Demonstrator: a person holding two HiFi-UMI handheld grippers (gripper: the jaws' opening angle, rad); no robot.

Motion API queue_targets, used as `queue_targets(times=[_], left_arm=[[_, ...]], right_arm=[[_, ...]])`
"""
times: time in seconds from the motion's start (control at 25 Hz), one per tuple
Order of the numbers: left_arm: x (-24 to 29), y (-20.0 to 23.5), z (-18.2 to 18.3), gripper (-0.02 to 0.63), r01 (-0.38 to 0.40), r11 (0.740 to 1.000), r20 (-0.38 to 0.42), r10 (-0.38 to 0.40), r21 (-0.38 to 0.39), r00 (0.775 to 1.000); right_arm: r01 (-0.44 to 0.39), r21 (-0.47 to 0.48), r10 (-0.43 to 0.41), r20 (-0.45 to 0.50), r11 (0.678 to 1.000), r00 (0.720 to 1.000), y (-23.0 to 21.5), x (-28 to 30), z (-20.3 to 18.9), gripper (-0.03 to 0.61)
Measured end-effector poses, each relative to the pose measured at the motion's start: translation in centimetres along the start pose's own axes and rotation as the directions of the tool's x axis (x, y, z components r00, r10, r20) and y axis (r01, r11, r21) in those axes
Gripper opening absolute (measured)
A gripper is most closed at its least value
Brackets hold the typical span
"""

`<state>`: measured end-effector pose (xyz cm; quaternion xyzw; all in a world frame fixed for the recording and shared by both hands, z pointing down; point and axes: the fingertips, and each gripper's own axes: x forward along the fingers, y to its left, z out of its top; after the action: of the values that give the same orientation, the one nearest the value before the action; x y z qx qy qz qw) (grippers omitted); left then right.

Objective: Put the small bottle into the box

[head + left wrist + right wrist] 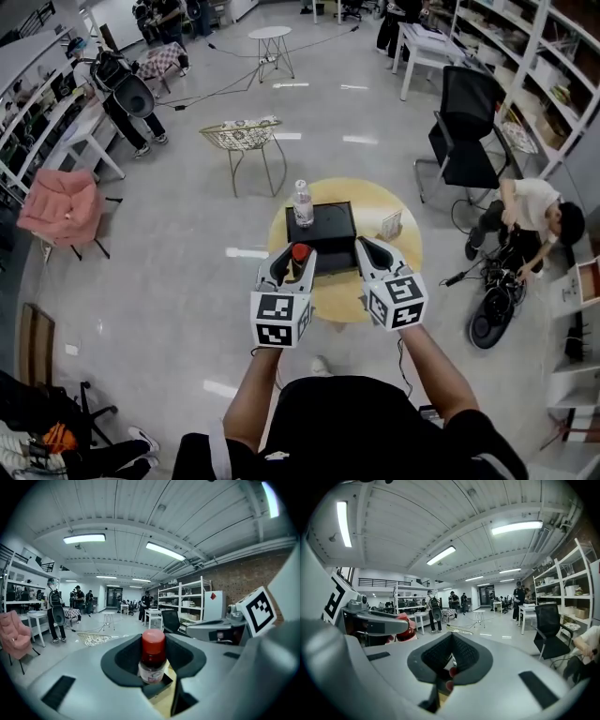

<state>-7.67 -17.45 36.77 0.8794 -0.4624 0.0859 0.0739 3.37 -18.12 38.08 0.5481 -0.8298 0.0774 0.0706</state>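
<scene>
Meanwhile left claw [294,261] grips the small bottle [153,660], right claw [370,251] clenched empty; water bottle [302,202] stands at the box [328,230].

The left gripper [296,265] holds the red-capped small bottle [300,251] at the black box [323,228] on the round yellow surface [386,202].

Bright strip lights [84,538] overhead — fisheye-warped, dark edges.

Two bottles [300,251] [302,202], one box [328,225]
</scene>
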Motion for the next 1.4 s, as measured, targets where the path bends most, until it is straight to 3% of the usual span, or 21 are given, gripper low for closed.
queue_targets(times=[0.48, 0.88, 1.4], left_arm=[[3.5, 3.6, -2.6, 0.152, 0.053, 0.998, -0.055, -0.055, -0.022, 0.997], [6.5, 3.0, -5.2, 0.152, 0.073, 0.997, -0.118, -0.073, -0.005, 0.990], [12.3, 2.7, -9.9, 0.152, 0.051, 0.999, -0.220, -0.052, -0.011, 0.974]], right_arm=[[0.047, 0.039, -0.045, -0.067, 0.998, 0.997, -0.4, 4.7, -2.3, -0.002], [0.075, 0.058, -0.069, -0.099, 0.996, 0.993, -2.8, 5.6, -4.0, 0.000], [0.040, 0.088, -0.022, -0.204, 0.995, 0.979, -7.1, 9.3, -8.5, -0.002]])
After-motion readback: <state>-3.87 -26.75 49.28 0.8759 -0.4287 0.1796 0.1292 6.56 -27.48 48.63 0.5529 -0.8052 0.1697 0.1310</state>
